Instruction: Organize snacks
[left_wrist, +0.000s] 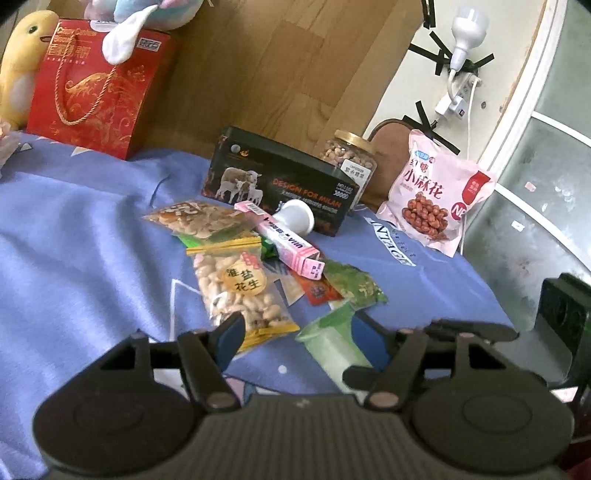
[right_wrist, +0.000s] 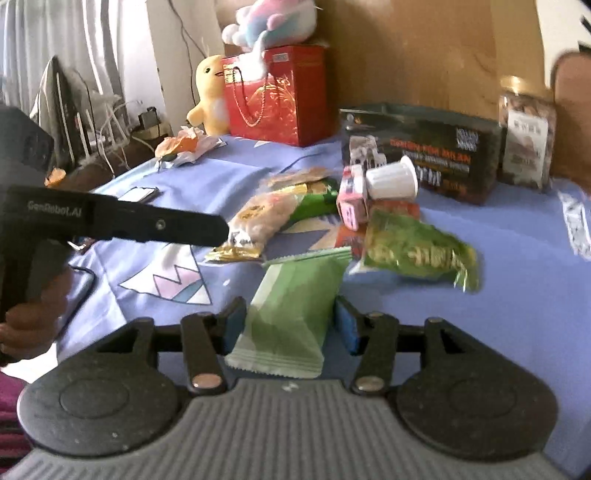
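Both grippers open; right gripper (right_wrist: 290, 325) seemingly straddles green packet (right_wrist: 291, 306).

We see a blue bedsheet (left_wrist: 92, 236) spread under everything. At eleven o'clock in the left wrist view stands a red gift bag (left_wrist: 99, 92), a yellow plush duck (left_wrist: 22, 62) just beside it and a pastel plush toy (left_wrist: 147, 18) resting on its top. Toward one o'clock a white bulb lamp (left_wrist: 467, 26) hangs plugged into a power strip (left_wrist: 463, 94), with black tape strips (left_wrist: 436, 48) near it. In the right wrist view a phone (right_wrist: 138, 194) lies at ten o'clock, with white curtains (right_wrist: 74, 44) well beyond.
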